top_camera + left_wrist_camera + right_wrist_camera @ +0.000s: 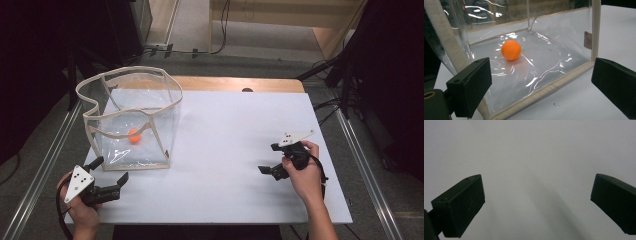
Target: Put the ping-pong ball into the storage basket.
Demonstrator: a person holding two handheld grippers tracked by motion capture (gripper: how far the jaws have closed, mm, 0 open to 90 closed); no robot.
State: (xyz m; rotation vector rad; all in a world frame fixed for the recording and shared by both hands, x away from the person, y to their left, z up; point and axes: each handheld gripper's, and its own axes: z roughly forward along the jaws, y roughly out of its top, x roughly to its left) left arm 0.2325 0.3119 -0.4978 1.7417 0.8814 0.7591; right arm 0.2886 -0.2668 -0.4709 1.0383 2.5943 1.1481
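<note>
An orange ball (134, 136) lies on the floor of a clear plastic bag (150, 80) with cream fabric trim, which stands open-topped near the table's (225, 190) far left corner, its rim sagging unevenly. The left gripper (111, 170) sits just in front of the bag's near wall by the left near corner of the table, jaws spread wide and holding nothing, pointed at the ball through the plastic. Well apart, towards the right edge, the right gripper (267, 159) hovers over bare white tabletop, its jaws likewise spread and empty.
</note>
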